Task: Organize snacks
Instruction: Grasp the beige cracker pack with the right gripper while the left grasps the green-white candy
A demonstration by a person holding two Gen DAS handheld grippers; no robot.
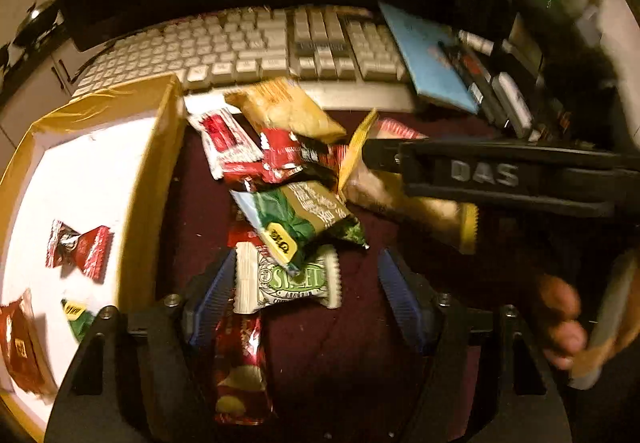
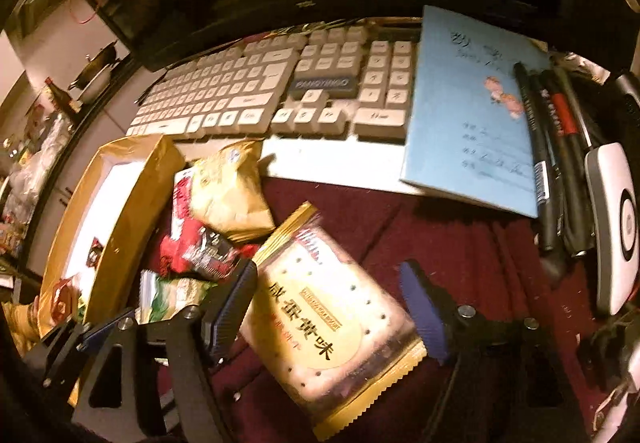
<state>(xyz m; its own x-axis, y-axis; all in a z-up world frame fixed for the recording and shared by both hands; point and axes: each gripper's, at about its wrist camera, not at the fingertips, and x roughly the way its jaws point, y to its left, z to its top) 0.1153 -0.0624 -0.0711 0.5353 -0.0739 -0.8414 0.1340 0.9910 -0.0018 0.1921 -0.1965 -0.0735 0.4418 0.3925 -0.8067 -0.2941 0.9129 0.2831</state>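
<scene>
- On the dark red cloth of the table (image 1: 332, 355), the left hand-held gripper (image 1: 306, 285) is spread, its blue pads either side of a white-and-green candy packet (image 1: 286, 281) without pinching it.
- The right hand-held gripper (image 2: 328, 305) is spread wide around a yellow-edged cracker packet (image 2: 332, 319) lying flat.
- A yellow cardboard box (image 1: 148, 179) stands left of the snack pile.

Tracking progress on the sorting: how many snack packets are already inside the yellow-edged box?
3 visible in the box: a red twisted wrapper mid-floor, a red-brown packet at the near-left corner, and a green packet by the near wall, partly hidden. More may be out of view.
</scene>
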